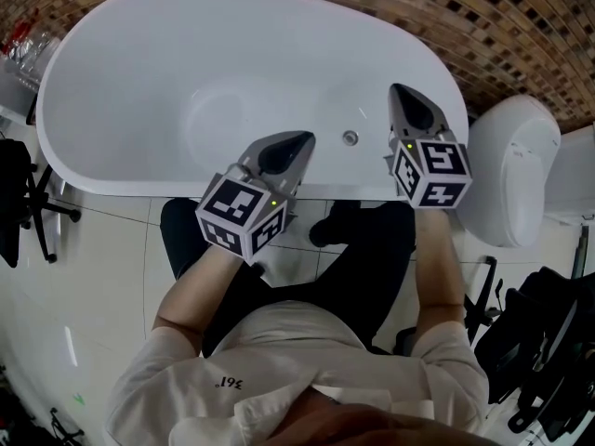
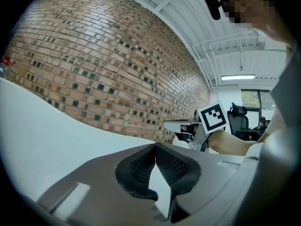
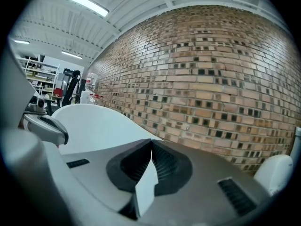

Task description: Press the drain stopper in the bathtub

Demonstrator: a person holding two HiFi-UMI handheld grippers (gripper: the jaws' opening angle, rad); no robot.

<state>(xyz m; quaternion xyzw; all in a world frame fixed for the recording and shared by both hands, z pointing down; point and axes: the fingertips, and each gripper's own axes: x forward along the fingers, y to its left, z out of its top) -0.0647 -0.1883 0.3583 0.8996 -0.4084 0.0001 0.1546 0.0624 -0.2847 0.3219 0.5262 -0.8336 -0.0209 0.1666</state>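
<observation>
the person is holding 2 grippers above the near edge of the white bathtub (image 1: pixel 130 190), and the small round drain stopper (image 1: pixel 350 137) is sitting on the tub's floor close to its near wall, between the 2 grippers and apart from both. the left gripper (image 1: pixel 307 138) is hanging over the near rim, its jaws meeting at the tips and gripping nothing. the right gripper (image 1: pixel 398 89) is hovering over the tub's right end, near the toilet (image 1: pixel 513 165), its jaws likewise pressing together at the tips, empty.
</observation>
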